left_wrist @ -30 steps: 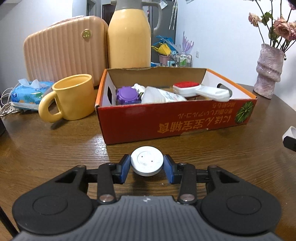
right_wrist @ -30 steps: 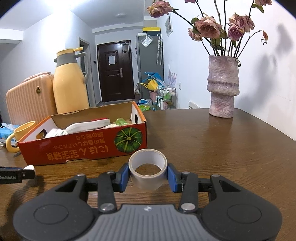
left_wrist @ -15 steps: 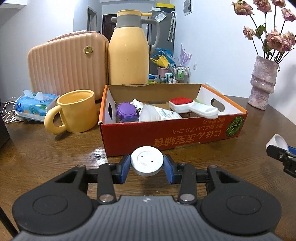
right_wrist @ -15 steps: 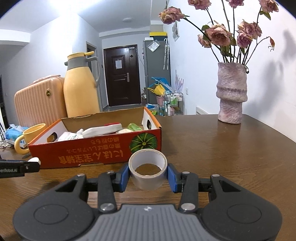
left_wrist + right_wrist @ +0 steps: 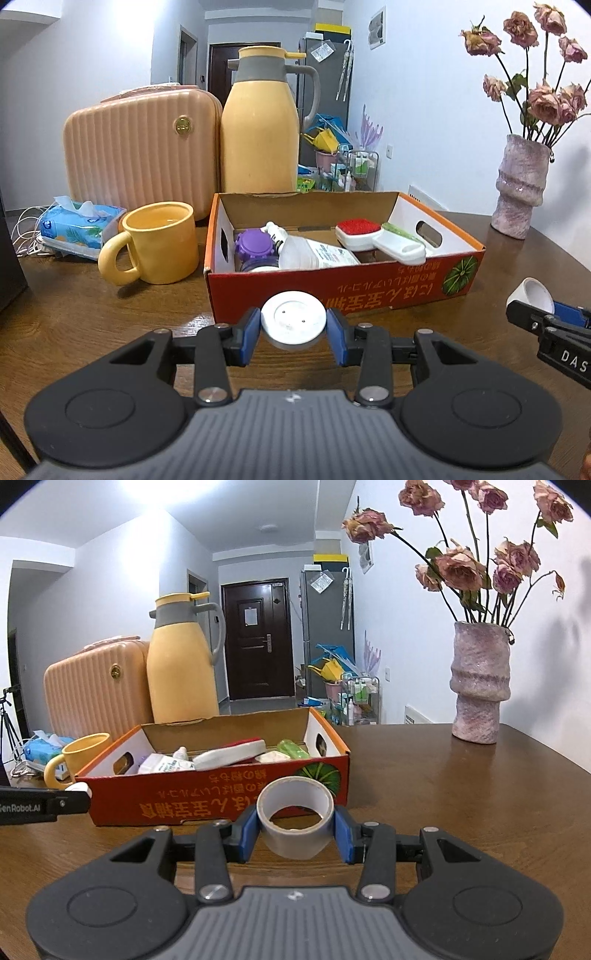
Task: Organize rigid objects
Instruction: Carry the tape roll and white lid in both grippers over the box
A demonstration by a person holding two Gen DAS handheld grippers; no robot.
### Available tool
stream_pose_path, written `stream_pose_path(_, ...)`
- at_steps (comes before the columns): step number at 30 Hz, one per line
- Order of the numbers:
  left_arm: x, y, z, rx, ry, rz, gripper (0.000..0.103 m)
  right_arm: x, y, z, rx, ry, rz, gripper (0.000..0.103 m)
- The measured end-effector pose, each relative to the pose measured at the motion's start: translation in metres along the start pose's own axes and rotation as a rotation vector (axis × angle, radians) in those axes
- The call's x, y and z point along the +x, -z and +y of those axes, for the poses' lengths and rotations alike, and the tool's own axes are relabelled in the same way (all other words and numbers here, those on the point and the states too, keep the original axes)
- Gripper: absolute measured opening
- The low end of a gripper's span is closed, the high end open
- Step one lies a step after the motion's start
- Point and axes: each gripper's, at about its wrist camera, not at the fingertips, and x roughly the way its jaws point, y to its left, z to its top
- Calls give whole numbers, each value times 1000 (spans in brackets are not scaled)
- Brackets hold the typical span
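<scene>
My left gripper point(image 5: 293, 328) is shut on a white round lid-like disc point(image 5: 293, 320), held above the brown table just in front of the red cardboard box point(image 5: 332, 288). My right gripper point(image 5: 295, 827) is shut on a grey roll of tape point(image 5: 295, 821), also raised before the same box point(image 5: 207, 805). Inside the box lie a purple-capped jar point(image 5: 254, 246), a white bottle point(image 5: 314, 253), a red-and-white brush point(image 5: 373, 236) and a green item point(image 5: 291, 748). The right gripper's tip with the tape point(image 5: 532, 295) shows at the right edge of the left wrist view.
A yellow mug point(image 5: 155, 243), a tissue pack point(image 5: 77, 225), a peach ribbed case point(image 5: 140, 155) and a yellow thermos jug point(image 5: 260, 133) stand left of and behind the box. A pink vase point(image 5: 478, 686) with dried roses stands at the table's far right.
Both grippers have risen a little with their objects still held; the box and things behind it sit lower in both views. The right gripper has come further into the left wrist view.
</scene>
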Motion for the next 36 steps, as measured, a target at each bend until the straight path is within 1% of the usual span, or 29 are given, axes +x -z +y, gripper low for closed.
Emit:
stream_pose_path(9, -4, -11, 2, -25, -6, -26, 39, 4, -14, 12, -14, -18, -36, 42)
stream_pose_path(18, -1, -31, 0, -53, -21, -75, 39, 18, -33, 23, -21, -29, -80, 42)
stream_pose_path(24, 9, -44, -3, -78, -36, -97, 39, 35, -45, 29, -17, -34, -103, 42)
stream_pose_path(36, 45, -65, -3, -104, -67, -115, 39, 79, -61, 28, 10, -36, -108, 42)
